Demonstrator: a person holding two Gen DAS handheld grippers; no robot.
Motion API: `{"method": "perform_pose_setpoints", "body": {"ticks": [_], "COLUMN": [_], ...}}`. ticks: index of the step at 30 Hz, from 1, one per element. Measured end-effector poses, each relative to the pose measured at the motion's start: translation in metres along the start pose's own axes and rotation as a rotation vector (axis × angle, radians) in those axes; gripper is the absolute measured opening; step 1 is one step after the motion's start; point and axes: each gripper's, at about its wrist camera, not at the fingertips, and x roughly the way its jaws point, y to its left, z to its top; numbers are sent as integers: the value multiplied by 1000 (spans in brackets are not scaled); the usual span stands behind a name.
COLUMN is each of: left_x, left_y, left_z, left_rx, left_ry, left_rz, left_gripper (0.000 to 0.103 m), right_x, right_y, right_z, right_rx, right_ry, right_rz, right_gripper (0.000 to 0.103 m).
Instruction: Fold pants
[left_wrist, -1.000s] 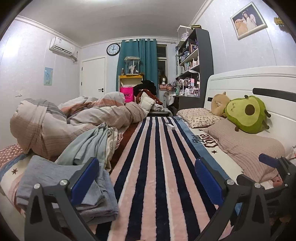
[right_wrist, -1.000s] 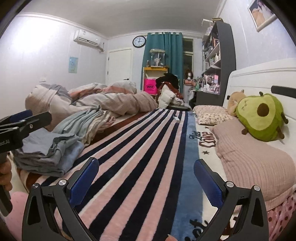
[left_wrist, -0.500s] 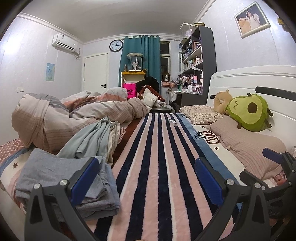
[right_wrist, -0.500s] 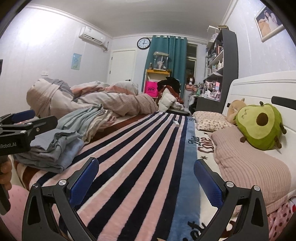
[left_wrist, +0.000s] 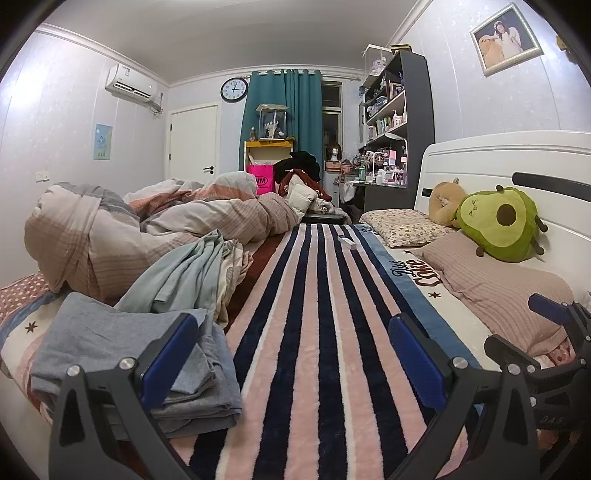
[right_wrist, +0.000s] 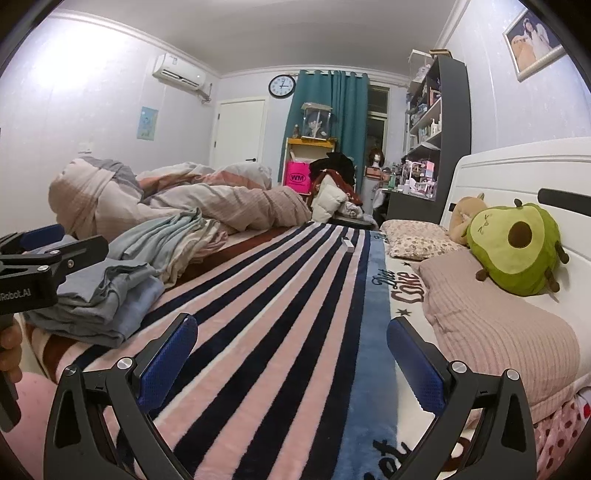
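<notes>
Left wrist view: I've got the left hand-held gripper (left_wrist: 291, 354) gaping wide and empty, the right hand-held gripper (right_wrist: 291, 354) likewise; the grey-blue pants (left_wrist: 110, 332) lie folded on the bed (left_wrist: 325, 332), off left, nearest my left side

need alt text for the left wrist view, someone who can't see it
The left tongs are open and empty above a bed covered by a pink, white and navy striped blanket. A folded pile of grey-blue garments lies at the left, with a rumpled duvet behind it. An avocado plush leans on the headboard at the right.
</notes>
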Motion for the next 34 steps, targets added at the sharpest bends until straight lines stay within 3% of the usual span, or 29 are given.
{"method": "perform_pose_setpoints", "body": {"ticks": [34], "left_x": [0], "left_y": [-1], "left_z": [-3], "left_rx": [11], "left_ry": [5], "left_rz": [-5], "left_gripper": [102], "right_x": [2], "right_y": [2], "right_z": [-2], "right_rx": [7], "right_ry": [15], "right_rz": [-4], "right_gripper": [102]}}
